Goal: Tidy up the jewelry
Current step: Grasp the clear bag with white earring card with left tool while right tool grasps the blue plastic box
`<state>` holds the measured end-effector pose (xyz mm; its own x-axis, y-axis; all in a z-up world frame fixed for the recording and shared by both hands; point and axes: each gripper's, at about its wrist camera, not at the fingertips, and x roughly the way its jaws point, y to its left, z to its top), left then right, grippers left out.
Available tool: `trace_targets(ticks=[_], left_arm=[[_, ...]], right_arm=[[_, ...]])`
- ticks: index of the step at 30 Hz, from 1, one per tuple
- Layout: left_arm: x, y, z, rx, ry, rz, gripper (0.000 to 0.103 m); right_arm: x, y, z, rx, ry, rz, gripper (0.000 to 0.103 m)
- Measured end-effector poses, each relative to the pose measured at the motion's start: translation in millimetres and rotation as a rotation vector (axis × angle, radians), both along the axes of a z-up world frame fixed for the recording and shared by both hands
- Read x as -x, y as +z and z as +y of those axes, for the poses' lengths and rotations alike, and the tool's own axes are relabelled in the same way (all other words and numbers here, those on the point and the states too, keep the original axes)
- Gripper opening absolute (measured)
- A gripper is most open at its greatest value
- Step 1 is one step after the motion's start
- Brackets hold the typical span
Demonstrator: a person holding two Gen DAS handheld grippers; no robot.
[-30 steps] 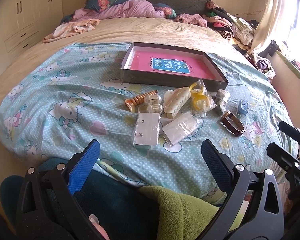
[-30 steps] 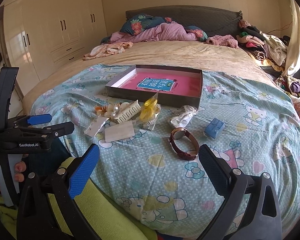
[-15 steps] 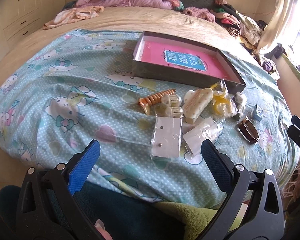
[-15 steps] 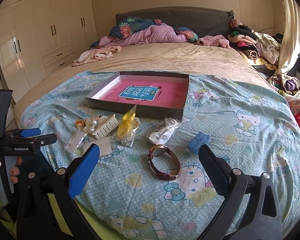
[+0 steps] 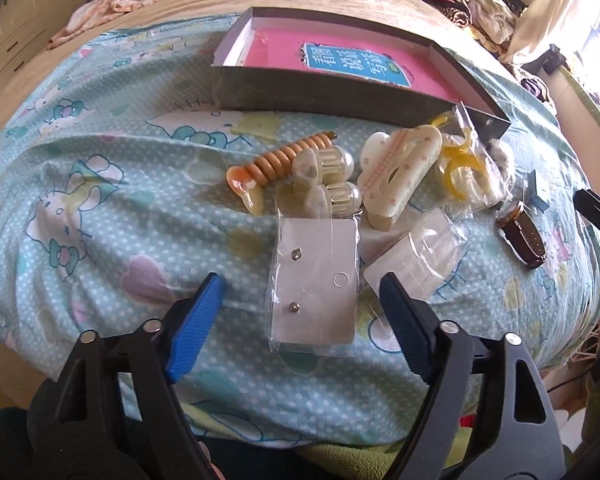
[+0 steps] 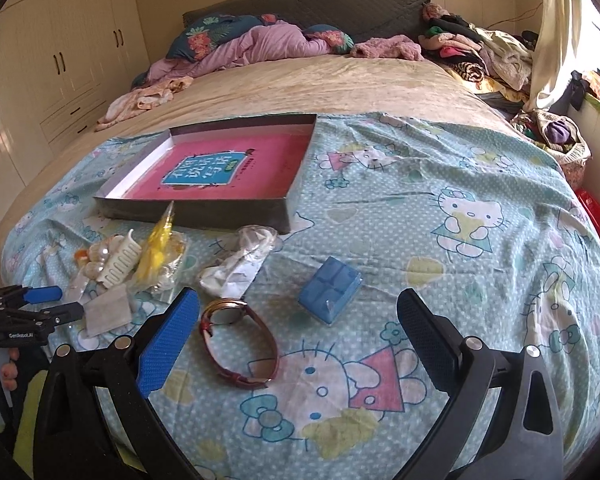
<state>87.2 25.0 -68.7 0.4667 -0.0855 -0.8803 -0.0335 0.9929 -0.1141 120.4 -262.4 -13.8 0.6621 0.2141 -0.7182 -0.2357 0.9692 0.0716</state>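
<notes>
My left gripper (image 5: 299, 284) hovers low over a clear bag with a white earring card (image 5: 316, 284). Its jaws are closing on either side of the bag, and the blue pads (image 5: 196, 320) stand apart from it. Behind the bag lie an orange spiral hair tie (image 5: 284, 160), pearl clips (image 5: 324, 180), a cream hair claw (image 5: 400, 172) and a yellow piece in a bag (image 5: 460, 168). My right gripper (image 6: 298, 300) is open above a brown-strapped watch (image 6: 240, 344), which lies near its left finger. A small blue box (image 6: 330, 290) sits just beyond.
An open grey box (image 6: 196, 212) holding a pink book stands behind the pile on the patterned sheet (image 6: 460, 200). A crumpled white wrapper (image 6: 240, 264) lies beside the watch. Clothes are heaped at the bed's head and right side. White wardrobes (image 6: 60, 60) stand to the left.
Both grippers moved forward and down toward the items on the bed. The left jaws narrowed around the earring card bag. The right gripper came over the watch.
</notes>
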Motion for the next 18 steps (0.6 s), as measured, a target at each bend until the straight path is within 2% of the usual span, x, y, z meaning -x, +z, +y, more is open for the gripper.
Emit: trace_targets(ticks=[2, 7, 8, 12, 15, 17, 18], left_arm=[[-1, -2, 0, 0.007, -0.009, 0.004, 0.067], [-2, -2, 1, 0.043, -0.031, -0.003, 0.041], [-1, -2, 1, 0.052, -0.035, -0.005, 0.034], [-4, -1, 1, 0.074, -0.042, -0.011, 0.032], [-3, 2, 2, 0.092, -0.048, -0.025, 0.032], [-2, 7, 3, 0.094, -0.052, -0.044, 0.032], [-2, 11, 4, 0.094, -0.052, -0.054, 0.032]], right_arm=[[-9, -9, -2, 0.008, -0.014, 0.014, 0.098], [-28, -30, -5, 0.01, -0.038, 0.062, 0.097], [-32, -34, -5, 0.006, -0.037, 0.074, 0.092], [-43, -50, -4, 0.006, -0.05, 0.114, 0.084], [-45, -55, -3, 0.032, -0.052, 0.094, 0.074], [-44, -56, -4, 0.046, -0.052, 0.078, 0.057], [-44, -55, -6, 0.037, -0.045, 0.073, 0.053]])
